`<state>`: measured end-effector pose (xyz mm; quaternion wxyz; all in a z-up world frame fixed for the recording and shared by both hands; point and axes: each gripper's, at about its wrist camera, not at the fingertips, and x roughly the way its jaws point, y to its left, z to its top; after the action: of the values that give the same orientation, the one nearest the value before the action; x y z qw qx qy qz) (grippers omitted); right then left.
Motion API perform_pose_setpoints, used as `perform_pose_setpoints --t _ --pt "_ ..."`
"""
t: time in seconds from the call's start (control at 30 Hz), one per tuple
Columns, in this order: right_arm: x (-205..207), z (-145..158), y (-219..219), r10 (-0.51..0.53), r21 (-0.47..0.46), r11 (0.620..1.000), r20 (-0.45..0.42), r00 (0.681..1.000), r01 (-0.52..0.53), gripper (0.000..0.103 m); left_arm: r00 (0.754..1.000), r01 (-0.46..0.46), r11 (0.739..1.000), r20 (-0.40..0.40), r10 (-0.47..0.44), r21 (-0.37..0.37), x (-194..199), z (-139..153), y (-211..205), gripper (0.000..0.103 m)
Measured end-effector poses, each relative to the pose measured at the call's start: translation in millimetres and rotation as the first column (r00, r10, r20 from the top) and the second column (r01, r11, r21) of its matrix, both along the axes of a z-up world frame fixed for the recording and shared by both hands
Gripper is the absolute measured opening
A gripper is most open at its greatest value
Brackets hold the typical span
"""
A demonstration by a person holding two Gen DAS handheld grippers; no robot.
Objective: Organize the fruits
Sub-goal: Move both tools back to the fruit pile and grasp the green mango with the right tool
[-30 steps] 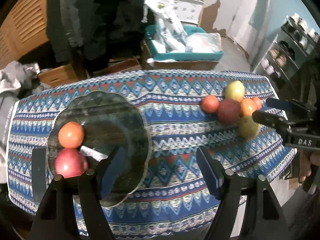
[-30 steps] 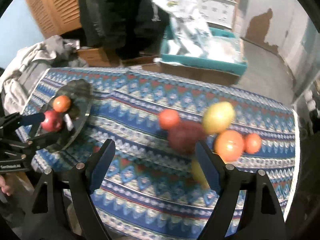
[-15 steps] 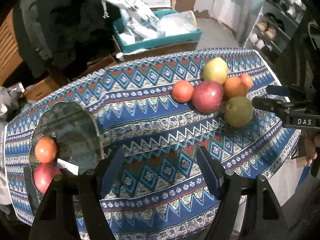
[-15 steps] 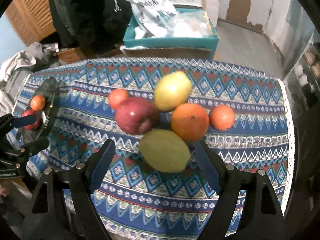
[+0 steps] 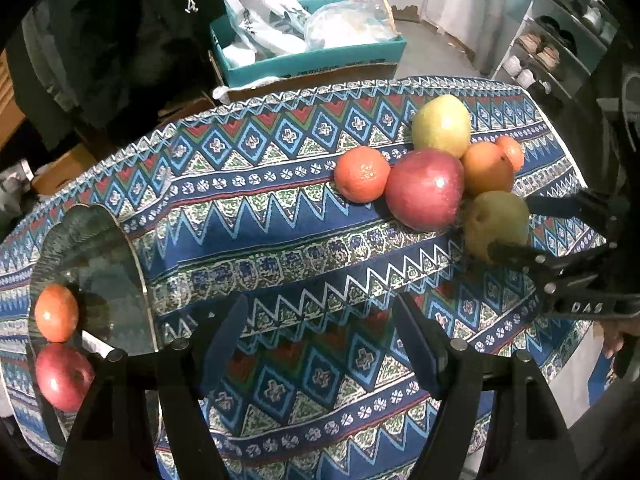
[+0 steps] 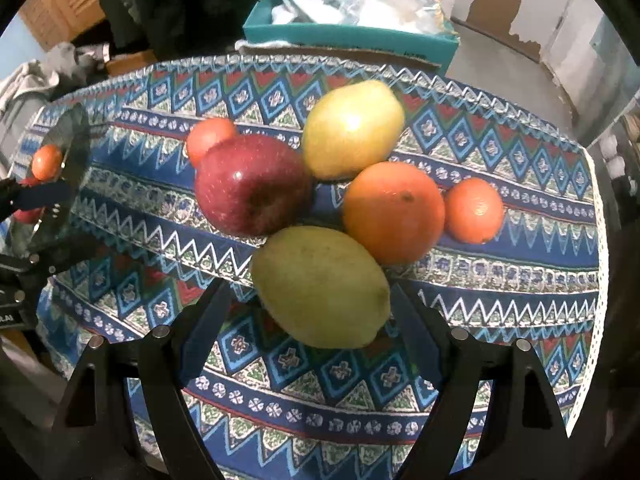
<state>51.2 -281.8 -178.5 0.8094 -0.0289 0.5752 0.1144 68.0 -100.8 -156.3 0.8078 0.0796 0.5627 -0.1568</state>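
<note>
On the patterned cloth (image 5: 256,216) lies a heap of fruit: a red apple (image 6: 252,184), a yellow pear (image 6: 352,128), a big orange (image 6: 394,212), two small oranges (image 6: 474,210) (image 6: 210,134) and a green pear (image 6: 320,286). My right gripper (image 6: 312,320) is open and low over the green pear, which sits between the fingers with gaps on both sides. A glass plate (image 5: 100,264) at the left holds an orange (image 5: 56,312) and a red apple (image 5: 64,376). My left gripper (image 5: 320,344) is open and empty over bare cloth, just right of the plate.
A teal box (image 5: 304,56) stuffed with plastic bags stands behind the table. Shelves (image 5: 560,40) line the right wall. Dark clothing hangs at the back left. The heap sits close to the cloth's right edge. A hand (image 5: 616,340) holds the right gripper.
Both grippers have come down toward the table. The left one shifted from over the plate to the cloth beside it. The right one closed in on the heap until the green pear lay between its fingers.
</note>
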Motion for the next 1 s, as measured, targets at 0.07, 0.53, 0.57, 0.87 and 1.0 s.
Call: perform_pose_setpoints --t 0.07,0.53,0.57,0.87,1.0 --pt "2.2 -4.7 1.9 0.005 -0.021 1.000 0.001 1.000 -0.005 0.083 1.000 -0.005 1.000 -0.008 0.005 -0.009 2.9 -3.6 -0.8 0.076" --pt "13.8 -32.2 1.0 -0.065 0.005 0.998 -0.034 0.997 0.065 0.082 0.999 -0.015 0.999 -0.039 0.014 -0.041 16.5 -15.5 -8.9 0.076" --pt "13.0 -31.8 -2.2 -0.078 0.017 0.997 -0.035 0.996 0.079 0.081 0.999 -0.014 0.999 -0.040 0.013 -0.047 17.1 -15.5 -10.5 0.076" --pt "-2.1 -6.4 -38.6 -0.197 0.073 0.978 0.013 0.980 0.196 0.081 0.997 -0.014 0.995 -0.081 0.006 -0.103 27.0 -20.7 -34.8 0.077" --pt "-4.4 5.7 -55.7 -0.252 0.088 0.965 0.036 0.967 0.248 0.081 0.996 -0.009 0.993 -0.090 -0.001 -0.115 33.7 -23.1 -50.6 0.080"
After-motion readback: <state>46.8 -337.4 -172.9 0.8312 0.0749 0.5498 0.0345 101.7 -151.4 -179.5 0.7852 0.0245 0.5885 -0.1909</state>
